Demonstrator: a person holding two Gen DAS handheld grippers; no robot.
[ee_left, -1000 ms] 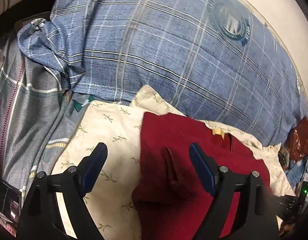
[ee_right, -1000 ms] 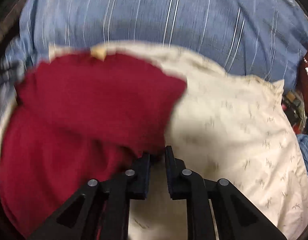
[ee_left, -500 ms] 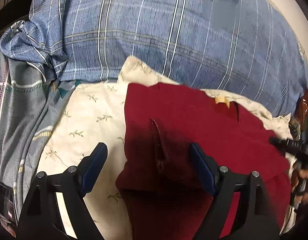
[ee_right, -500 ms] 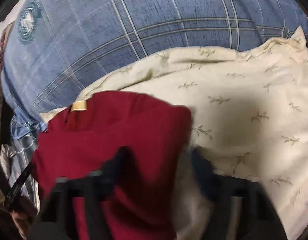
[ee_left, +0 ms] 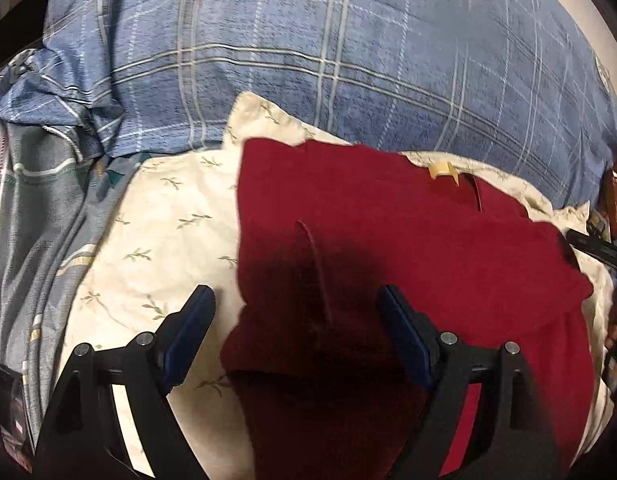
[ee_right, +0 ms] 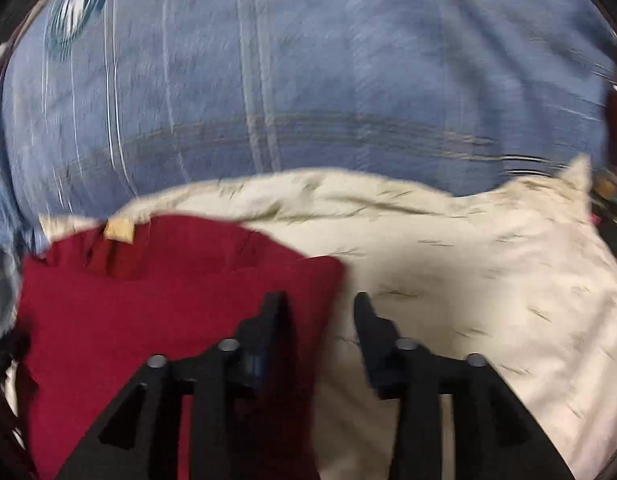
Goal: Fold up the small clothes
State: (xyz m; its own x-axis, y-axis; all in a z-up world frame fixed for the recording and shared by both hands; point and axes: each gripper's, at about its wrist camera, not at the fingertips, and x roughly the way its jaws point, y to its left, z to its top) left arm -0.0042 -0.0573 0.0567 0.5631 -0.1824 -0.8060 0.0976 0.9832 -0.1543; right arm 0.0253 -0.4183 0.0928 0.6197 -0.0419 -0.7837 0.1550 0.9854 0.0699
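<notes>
A dark red garment [ee_left: 388, 248] lies folded on a cream leaf-print pillow [ee_left: 156, 240], with a tan label [ee_left: 442, 170] at its far edge. My left gripper [ee_left: 296, 332] is open and empty, its jaws set wide over the garment's near left part, where a raised crease runs between them. In the right wrist view the red garment [ee_right: 156, 304] lies at the left on the cream pillow [ee_right: 488, 280]. My right gripper [ee_right: 320, 320] is open and empty, straddling the garment's right edge. That view is blurred.
A blue plaid pillow [ee_left: 348, 60] lies behind the cream one and fills the back of the right wrist view [ee_right: 308, 80]. Grey striped bedding [ee_left: 32, 220] lies at the left. The right gripper's tip [ee_left: 596, 246] shows at the right edge.
My right gripper was shut on the garment's edge a second ago; it has let go and now stands open beside it. The folded flap has settled. My left gripper stayed open and shifted a little.
</notes>
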